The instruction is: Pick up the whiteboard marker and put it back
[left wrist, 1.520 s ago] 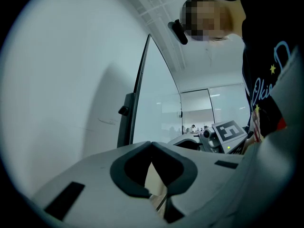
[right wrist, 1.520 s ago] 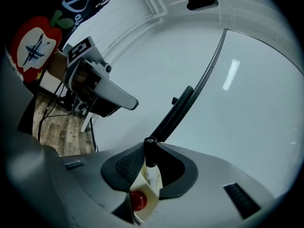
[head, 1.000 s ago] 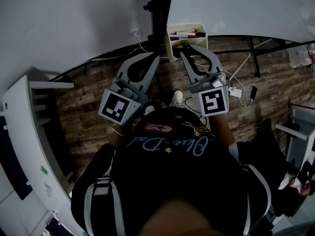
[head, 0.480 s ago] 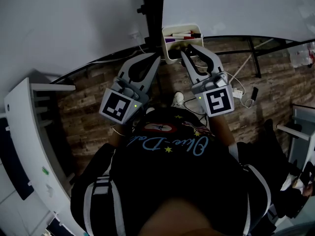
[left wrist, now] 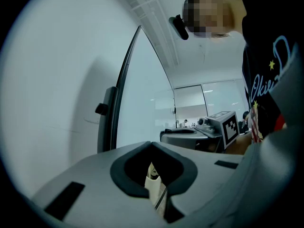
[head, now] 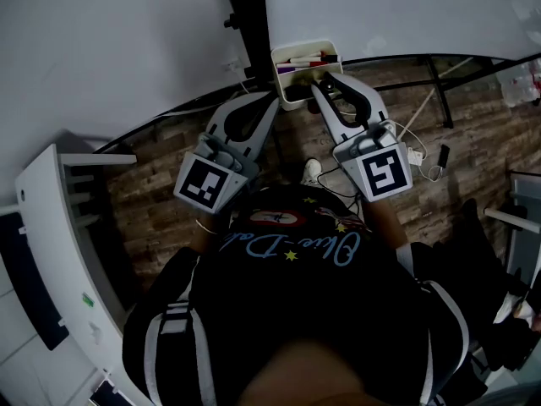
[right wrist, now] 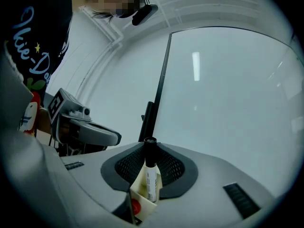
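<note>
Head view is underexposed, lower half nearly black, edges fisheye-bent. Gripper views are lit brighter, corners vignetted black; whiteboard marker [right wrist: 151, 177] is rendered sharp, lamp glare [right wrist: 196, 65] reflected upper centre.

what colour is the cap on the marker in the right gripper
Black cap on a white marker; clearest in the right gripper view.

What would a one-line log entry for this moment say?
right claw: shut on marker | marker: upright, lower end at tray | left claw: shut, empty
</note>
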Available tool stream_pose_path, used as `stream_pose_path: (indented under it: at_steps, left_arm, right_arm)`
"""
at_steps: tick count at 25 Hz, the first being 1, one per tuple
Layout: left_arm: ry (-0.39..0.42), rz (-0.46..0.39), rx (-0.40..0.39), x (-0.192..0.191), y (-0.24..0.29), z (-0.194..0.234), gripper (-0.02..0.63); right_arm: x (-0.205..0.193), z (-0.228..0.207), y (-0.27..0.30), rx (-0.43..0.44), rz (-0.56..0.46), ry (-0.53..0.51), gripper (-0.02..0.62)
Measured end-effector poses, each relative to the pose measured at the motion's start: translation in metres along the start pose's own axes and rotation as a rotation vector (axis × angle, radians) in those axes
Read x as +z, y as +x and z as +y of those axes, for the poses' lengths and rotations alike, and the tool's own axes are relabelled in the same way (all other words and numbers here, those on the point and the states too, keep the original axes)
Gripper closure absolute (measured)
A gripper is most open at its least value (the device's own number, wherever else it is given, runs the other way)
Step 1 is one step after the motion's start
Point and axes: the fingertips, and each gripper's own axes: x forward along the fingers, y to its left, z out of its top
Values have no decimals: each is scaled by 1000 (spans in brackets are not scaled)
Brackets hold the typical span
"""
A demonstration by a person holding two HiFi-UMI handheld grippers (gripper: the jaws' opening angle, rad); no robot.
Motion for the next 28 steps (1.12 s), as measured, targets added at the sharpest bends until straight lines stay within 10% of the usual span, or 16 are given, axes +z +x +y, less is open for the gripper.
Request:
stream_pose_path:
  at_steps: [28]
  left_arm:
    - [18, 6, -42, 5, 8, -4, 606]
  right_arm:
    - [29, -2, -8, 28, -71, 49, 517]
